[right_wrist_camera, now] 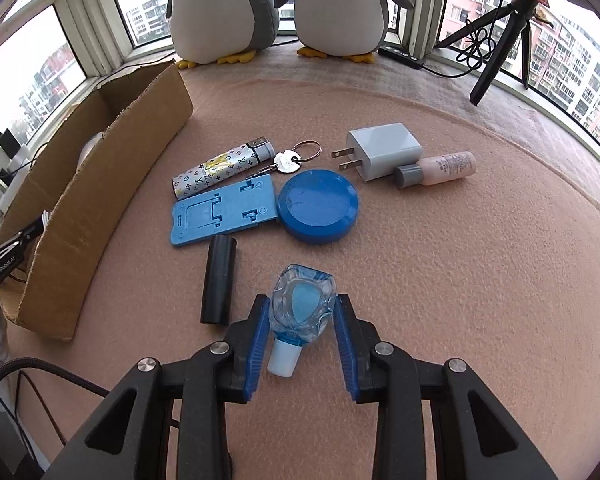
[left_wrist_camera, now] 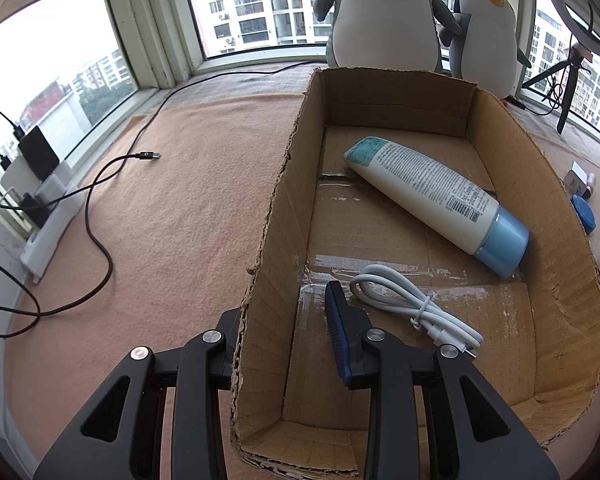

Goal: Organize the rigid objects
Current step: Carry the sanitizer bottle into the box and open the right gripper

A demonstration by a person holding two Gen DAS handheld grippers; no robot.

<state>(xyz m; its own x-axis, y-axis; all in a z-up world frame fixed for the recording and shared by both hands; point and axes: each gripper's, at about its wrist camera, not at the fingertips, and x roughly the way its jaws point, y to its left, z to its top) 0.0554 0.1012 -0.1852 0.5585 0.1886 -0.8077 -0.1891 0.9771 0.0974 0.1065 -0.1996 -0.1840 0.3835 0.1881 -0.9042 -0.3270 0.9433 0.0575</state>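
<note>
We were in a high-rise home, at a bay window (left_wrist_camera: 236, 8) facing apartment blocks. Before the window lay a peach blanket (left_wrist_camera: 188, 220); two plush penguins (right_wrist_camera: 224, 8) stood against the glass, chargers (left_wrist_camera: 40, 184) piled at its left end.

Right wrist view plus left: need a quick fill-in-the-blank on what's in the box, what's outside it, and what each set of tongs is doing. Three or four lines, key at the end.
1. The left tongs are clamped on the ____ wall of the cardboard box.
2. Inside the box lie a tube with a blue cap and a coiled ____ cable.
3. The small clear bottle lies between the ____ tongs.
4. The black cylinder lies ____ the box.

Missing words: left; white; right; outside
</note>
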